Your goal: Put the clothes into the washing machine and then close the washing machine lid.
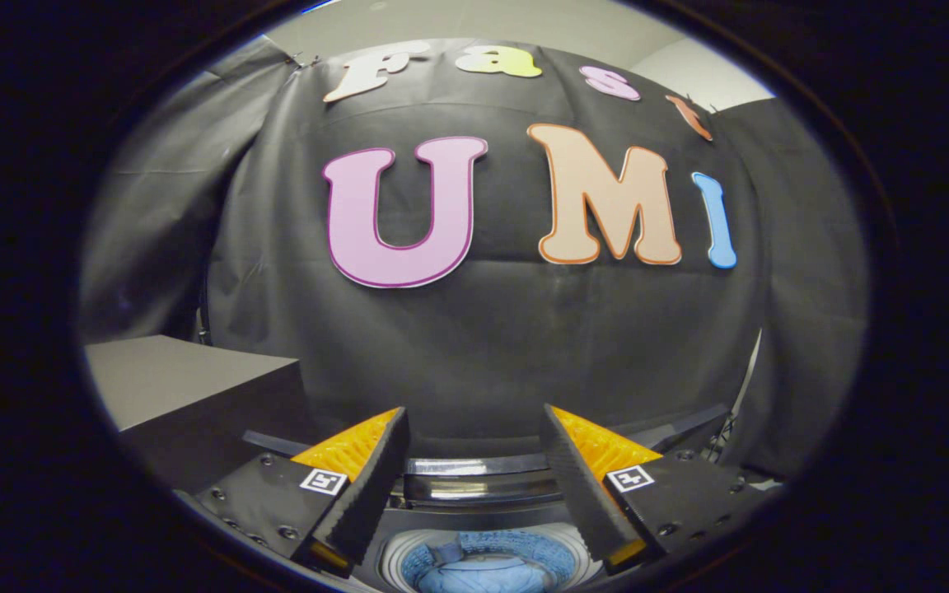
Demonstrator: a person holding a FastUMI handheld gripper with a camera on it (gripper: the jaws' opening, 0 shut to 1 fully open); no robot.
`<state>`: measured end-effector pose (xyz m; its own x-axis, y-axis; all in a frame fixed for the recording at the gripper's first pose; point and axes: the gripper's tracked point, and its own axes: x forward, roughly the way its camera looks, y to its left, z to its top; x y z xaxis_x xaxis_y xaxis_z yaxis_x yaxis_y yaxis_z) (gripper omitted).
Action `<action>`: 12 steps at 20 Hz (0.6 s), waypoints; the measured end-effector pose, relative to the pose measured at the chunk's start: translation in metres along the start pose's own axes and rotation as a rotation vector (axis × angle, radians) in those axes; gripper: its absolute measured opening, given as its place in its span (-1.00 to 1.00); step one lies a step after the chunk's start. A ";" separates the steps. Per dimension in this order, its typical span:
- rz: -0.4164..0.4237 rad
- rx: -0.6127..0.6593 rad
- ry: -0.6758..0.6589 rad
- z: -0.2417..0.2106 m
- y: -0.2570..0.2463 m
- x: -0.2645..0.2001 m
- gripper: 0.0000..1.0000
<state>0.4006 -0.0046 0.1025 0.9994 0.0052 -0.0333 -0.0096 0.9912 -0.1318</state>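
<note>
My gripper is open, held high, with nothing between its fingers. Below and between the fingers lies the round opening of the washing machine, seen from above. Blue clothes lie inside the drum. The machine's dark lid stands raised at the far side of the opening, just beyond the fingers, with a shiny strip along its edge.
A grey box-like surface stands to the left of the machine, beside the left finger. The black cloth wall hangs close behind the machine. A pale ceiling shows above the cloth.
</note>
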 end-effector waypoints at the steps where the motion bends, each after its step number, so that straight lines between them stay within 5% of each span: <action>1: 0.000 -0.001 -0.002 0.000 0.001 -0.001 0.97; 12: 0.006 0.008 -0.036 0.000 0.000 -0.005 0.97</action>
<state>0.3956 -0.0047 0.1027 0.9999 0.0154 0.0016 -0.0151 0.9922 -0.1237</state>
